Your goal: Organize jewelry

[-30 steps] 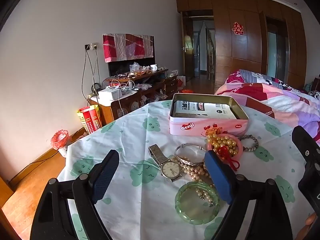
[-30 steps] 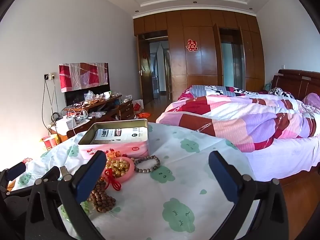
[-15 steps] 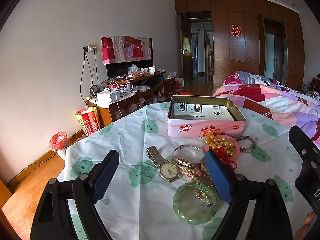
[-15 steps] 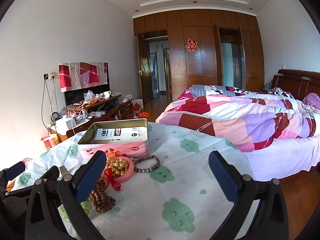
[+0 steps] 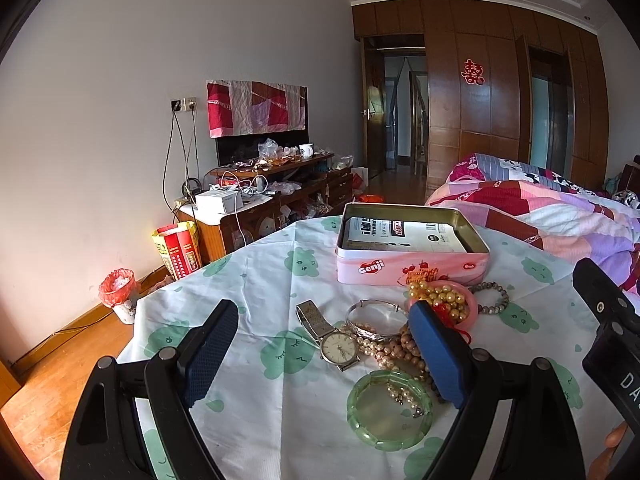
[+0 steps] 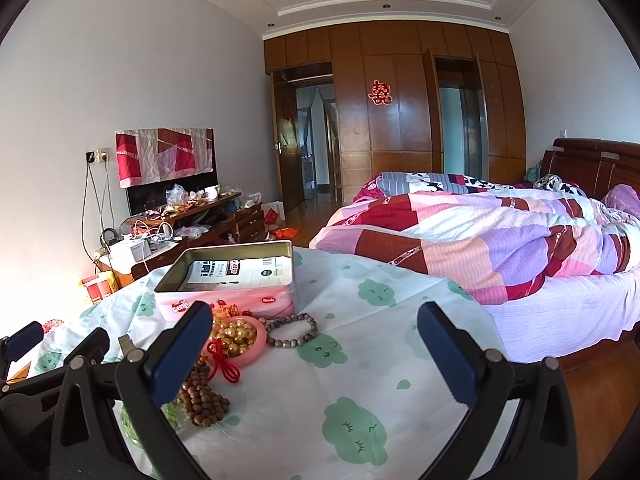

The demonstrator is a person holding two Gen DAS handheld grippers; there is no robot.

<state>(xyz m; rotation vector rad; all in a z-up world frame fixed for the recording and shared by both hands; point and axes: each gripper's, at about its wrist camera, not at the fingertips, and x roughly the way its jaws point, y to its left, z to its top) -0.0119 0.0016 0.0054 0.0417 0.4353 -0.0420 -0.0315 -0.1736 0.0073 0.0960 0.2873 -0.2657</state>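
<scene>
I am holding my left gripper (image 5: 320, 344) above the table with its jaws spread wide and nothing between them. Looking along it, the silver wristwatch (image 5: 338, 346) is lying almost dead centre between the blue pads, its strap running up toward 11 o'clock. Just to the watch's 2 o'clock a silver bangle (image 5: 374, 316) is resting against a tangle of pearl strands (image 5: 374, 348), which is trailing down to 5 o'clock and spilling into the green jade-coloured bangle (image 5: 390, 408) lying flat on the cloud-print tablecloth (image 5: 260, 280). At 1 o'clock from the watch a pink ring dish (image 5: 470, 304) is carrying gold beads (image 5: 440, 294) and a red knotted tassel, partly hidden behind my right-side pad. A grey bead bracelet (image 5: 490, 300) is lying just beside the dish, at its 3 o'clock. The open pink Genji tin (image 5: 412, 268) is sitting at 12 o'clock, behind the whole cluster, with a printed card inside it.

I am keeping my right gripper (image 6: 316, 354) released too, jaws wide apart over bare tablecloth. From this view the jewellery is lying off at 9 to 10 o'clock: brown wooden prayer beads (image 6: 204, 398) are piling up beside the left pad, touching the pink dish, and the tin (image 6: 232, 304) is standing at 11 o'clock. The bed (image 6: 480, 248) is filling the 2 o'clock side.
</scene>
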